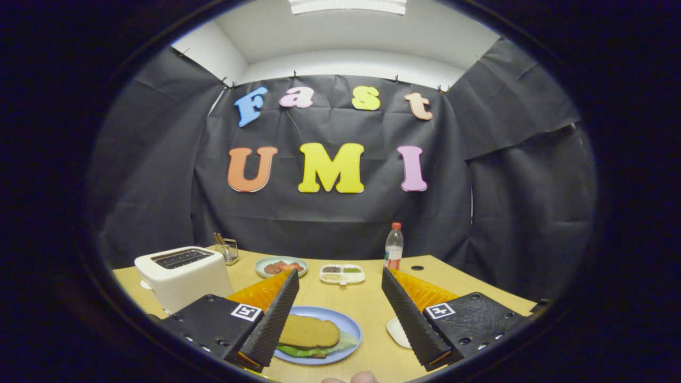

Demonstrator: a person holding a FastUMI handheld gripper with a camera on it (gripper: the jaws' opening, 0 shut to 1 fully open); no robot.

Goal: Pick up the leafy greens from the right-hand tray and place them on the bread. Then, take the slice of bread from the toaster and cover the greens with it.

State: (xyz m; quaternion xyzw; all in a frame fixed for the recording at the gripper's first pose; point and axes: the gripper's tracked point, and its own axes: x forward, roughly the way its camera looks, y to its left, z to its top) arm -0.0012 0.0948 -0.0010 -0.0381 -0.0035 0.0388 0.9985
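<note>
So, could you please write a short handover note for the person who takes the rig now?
Hand-held gripper: open, holding nothing, fingers above the table.
Blue plate between the fingers: leafy greens lie under the top bread slice.
Toaster beyond the left finger: slots look empty.
Done: greens placed and covered.
Left: nothing that I can see; a small white dish sits by the right finger.

A tan, oblong slice of bread (309, 332) lies flat on a round pale-blue plate (351, 325), which serves as the landmark here. Ruffled light-green leafy greens (340, 343) sit directly beneath that slice, their edges poking out along its near and right sides. Well behind and left of the plate stands a white two-slot toaster (182, 275), upright.
</note>
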